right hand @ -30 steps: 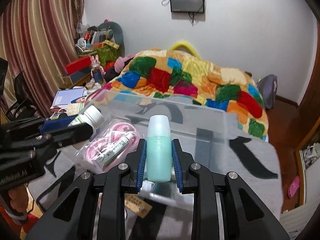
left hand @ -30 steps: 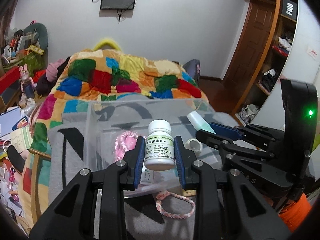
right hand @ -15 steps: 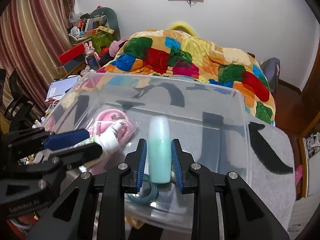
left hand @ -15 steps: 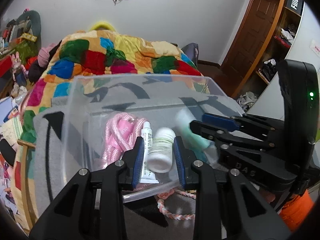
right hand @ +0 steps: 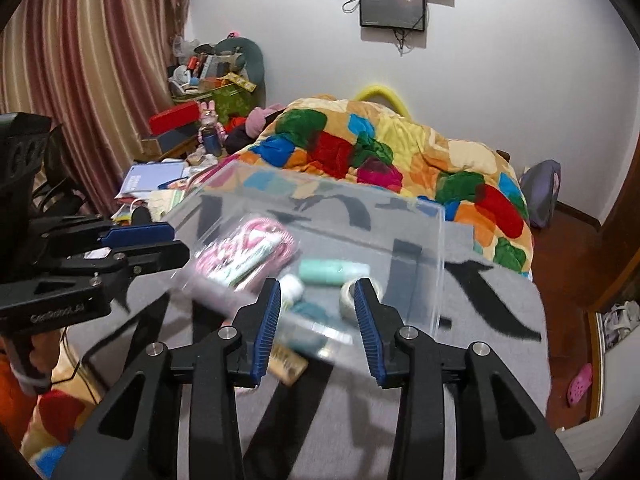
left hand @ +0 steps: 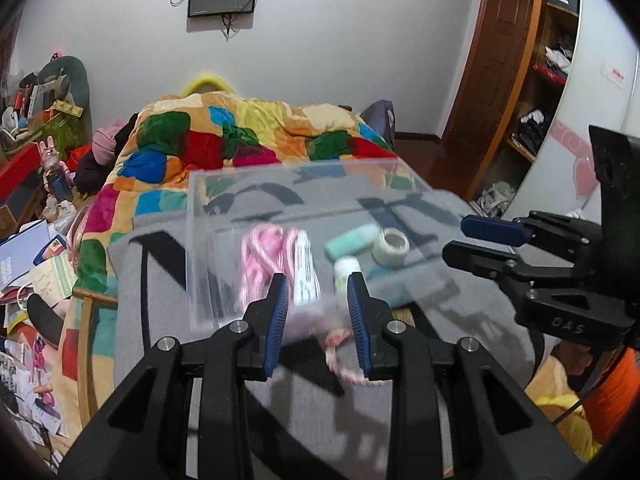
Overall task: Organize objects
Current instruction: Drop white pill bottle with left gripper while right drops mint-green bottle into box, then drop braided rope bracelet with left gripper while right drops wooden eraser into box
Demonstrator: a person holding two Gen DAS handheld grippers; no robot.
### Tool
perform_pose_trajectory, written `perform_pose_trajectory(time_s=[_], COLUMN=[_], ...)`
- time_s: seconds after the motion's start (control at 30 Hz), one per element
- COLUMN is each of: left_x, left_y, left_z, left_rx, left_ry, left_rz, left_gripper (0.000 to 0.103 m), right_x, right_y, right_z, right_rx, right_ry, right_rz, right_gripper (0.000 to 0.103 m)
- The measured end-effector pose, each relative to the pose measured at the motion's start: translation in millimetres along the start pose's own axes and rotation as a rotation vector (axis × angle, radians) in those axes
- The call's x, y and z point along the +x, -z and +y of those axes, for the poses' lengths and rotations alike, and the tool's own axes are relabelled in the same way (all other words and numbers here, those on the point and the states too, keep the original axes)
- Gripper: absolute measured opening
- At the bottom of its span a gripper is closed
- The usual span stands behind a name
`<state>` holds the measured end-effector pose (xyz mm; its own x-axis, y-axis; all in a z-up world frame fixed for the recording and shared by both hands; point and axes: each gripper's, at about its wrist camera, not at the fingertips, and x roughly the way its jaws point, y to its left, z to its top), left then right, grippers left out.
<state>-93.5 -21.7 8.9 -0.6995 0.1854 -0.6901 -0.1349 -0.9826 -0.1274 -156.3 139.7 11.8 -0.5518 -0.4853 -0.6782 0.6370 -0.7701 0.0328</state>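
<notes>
A clear plastic box (left hand: 280, 184) (right hand: 432, 240) sits on a grey blanket. Inside lie a pink cord (left hand: 260, 244) (right hand: 256, 236), a white tube (left hand: 305, 264), a white pill bottle (left hand: 347, 270) (right hand: 291, 286), a mint green bottle (left hand: 352, 238) (right hand: 332, 271) and a tape roll (left hand: 391, 242) (right hand: 347, 294). My left gripper (left hand: 318, 312) is open and empty, just in front of the box. My right gripper (right hand: 316, 320) is open and empty, near the box's front wall. Each gripper also shows in the other's view: the right (left hand: 480, 240), the left (right hand: 160, 242).
A pink braided cord (left hand: 344, 360) and a tan tag (right hand: 286, 366) lie on the grey blanket (left hand: 160, 280) in front of the box. A patchwork quilt (left hand: 240, 140) covers the bed behind. Clutter lines the left side (left hand: 32, 240); a wooden door and shelves (left hand: 520, 80) stand right.
Both grippers lowered their bottles into the box, opened and pulled back. The pill bottle and the mint green bottle now lie inside the box.
</notes>
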Motion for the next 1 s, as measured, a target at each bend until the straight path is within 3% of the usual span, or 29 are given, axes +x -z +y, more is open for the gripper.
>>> perform_pose_trajectory(time_s=[0.17,0.4,0.5,0.53,0.57,0.83,0.9,1.0], left_x=[15,64,66,67,68,45,35,23], left_y=[27,48,46,45,47,70,77,86], left_z=[-4,-5,-11,-11,-11,-5,-1,3], left_rx=[0.002,-0.024,0.003,0.003,0.005,0.019,0.01,0.002], left_ry=[0.011,0.032,-0.006,-0.022,-0.044,-0.045,-0.024,0.001], left_rz=[0.068,0.219,0.192,0.183,0.182,0.159,0.17,0.184], left_gripper=[0.029,0.029,0.023,0.009,0.006,0.006,0.006,0.006], right_x=[3,41,55,59,62,72,70,61], right_y=[25,49,52,53,53,55,59,65], right_z=[10,5,2,2,2,15,19,21], right_rx=[-0.033,0.012,0.031,0.031,0.03,-0.007,-0.021,-0.019], right_ry=[0.002,-0.029,-0.044,-0.048,-0.052,-0.067,-0.062,-0.099], right_rz=[0.042,0.163,0.195,0.202,0.207,0.196,0.191,0.2], right_gripper=[0.035,0.035,0.035,0.035,0.035,0.036,0.029,0.027])
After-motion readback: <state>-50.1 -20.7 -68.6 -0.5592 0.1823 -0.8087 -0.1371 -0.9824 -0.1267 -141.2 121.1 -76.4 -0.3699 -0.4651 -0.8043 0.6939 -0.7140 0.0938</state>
